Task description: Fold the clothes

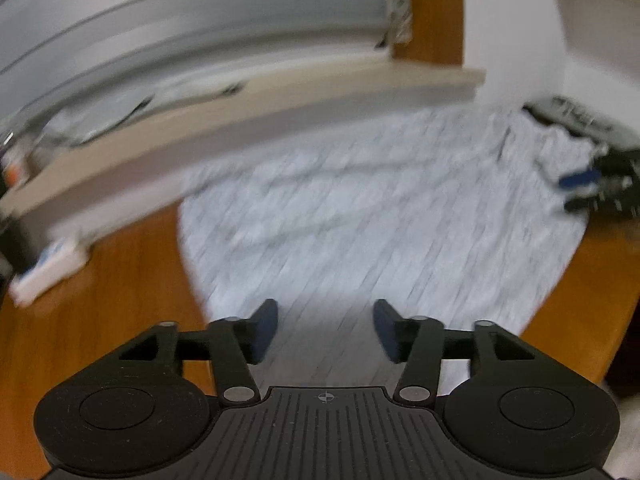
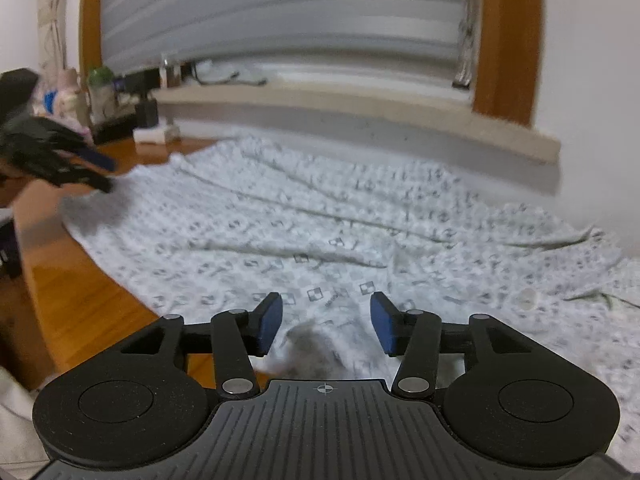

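Observation:
A white garment with a small grey print (image 1: 380, 216) lies spread over a wooden table (image 1: 120, 280), blurred in the left wrist view. My left gripper (image 1: 326, 330) hovers over the garment's near edge, jaws open, nothing between the blue pads. It shows again in the right wrist view as a dark shape, the left gripper (image 2: 60, 164), at the garment's far left corner. My right gripper (image 2: 326, 326) is open above the garment (image 2: 360, 232). A blurred bump of cloth (image 2: 308, 346) lies loose below its fingers. In the left wrist view the right gripper (image 1: 600, 184) sits at the garment's right end.
A beige window sill (image 2: 360, 120) with grey blinds (image 2: 280, 12) and a wooden frame runs behind the table. Bottles and small clutter (image 2: 100, 96) stand at the back left. A white box (image 1: 44, 276) lies on the wood left of the garment. Bare wood (image 2: 80, 300) shows at the near left.

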